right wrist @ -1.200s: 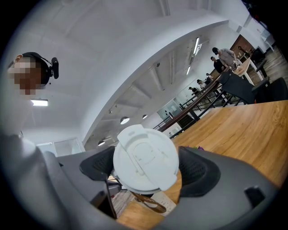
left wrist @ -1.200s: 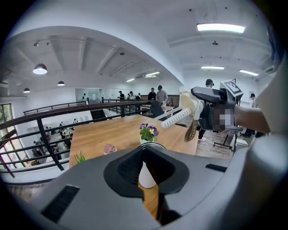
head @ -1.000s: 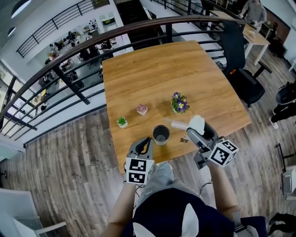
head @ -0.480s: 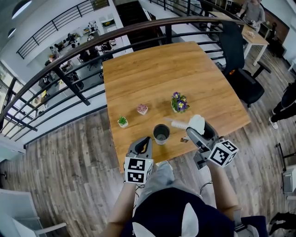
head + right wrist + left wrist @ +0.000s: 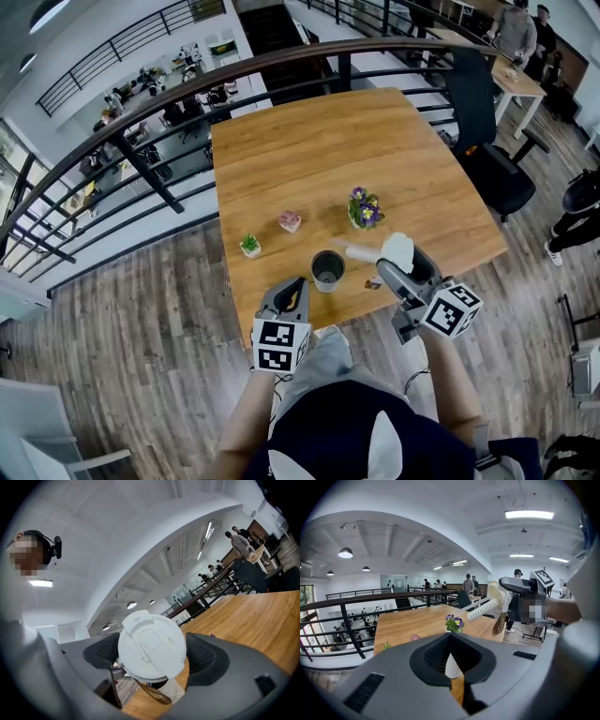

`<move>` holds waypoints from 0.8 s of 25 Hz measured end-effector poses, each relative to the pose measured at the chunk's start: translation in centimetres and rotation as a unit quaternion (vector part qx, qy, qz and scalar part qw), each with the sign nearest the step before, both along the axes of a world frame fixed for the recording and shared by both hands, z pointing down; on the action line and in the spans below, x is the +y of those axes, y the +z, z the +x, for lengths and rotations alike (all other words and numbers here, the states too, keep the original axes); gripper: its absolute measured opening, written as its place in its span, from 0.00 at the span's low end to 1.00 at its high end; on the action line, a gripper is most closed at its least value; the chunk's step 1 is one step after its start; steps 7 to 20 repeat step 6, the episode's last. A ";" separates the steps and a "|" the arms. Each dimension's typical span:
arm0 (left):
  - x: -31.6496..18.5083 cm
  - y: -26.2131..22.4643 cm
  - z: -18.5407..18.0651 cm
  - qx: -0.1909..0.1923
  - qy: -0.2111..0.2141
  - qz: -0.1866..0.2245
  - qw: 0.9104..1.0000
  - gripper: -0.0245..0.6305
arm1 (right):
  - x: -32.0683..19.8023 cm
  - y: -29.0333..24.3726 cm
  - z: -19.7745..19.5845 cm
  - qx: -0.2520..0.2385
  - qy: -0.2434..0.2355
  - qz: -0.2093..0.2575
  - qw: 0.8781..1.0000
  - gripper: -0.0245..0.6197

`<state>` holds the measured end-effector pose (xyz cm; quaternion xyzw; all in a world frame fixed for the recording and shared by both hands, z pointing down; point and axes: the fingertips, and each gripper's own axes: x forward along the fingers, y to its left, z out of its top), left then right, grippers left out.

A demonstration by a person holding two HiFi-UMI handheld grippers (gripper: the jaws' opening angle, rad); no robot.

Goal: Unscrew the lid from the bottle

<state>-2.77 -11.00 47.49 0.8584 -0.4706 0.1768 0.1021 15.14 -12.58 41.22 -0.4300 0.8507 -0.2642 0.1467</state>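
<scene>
One table (image 5: 309,141) carries three potted plants: a green plant (image 5: 249,246), a pink plant (image 5: 289,221) and a purple plant (image 5: 364,208). There are also one bottle (image 5: 326,270), one lid (image 5: 151,645), one chair (image 5: 476,94), and two grippers: left gripper (image 5: 298,284), right gripper (image 5: 403,261).

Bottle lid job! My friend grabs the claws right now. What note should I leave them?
Left claw: shut, empty, by the near edge of the table, just short of the bottle.
Right claw: shut on the lid, held in the air right of the bottle, straw sticking out.
Bottle: upright, open, on the table.
Done: lid is off.
To do: probably only setting the lid down.
</scene>
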 end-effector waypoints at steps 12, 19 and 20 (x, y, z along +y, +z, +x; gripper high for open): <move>0.4 -0.2 -0.2 0.007 -0.004 0.001 1.000 0.07 | 0.4 -0.3 -0.5 -0.001 -0.006 0.004 1.000 0.72; 0.4 -0.2 -0.2 0.007 -0.004 0.001 1.000 0.07 | 0.4 -0.3 -0.5 -0.001 -0.006 0.004 1.000 0.72; 0.4 -0.2 -0.2 0.007 -0.004 0.001 1.000 0.07 | 0.4 -0.3 -0.5 -0.001 -0.006 0.004 1.000 0.72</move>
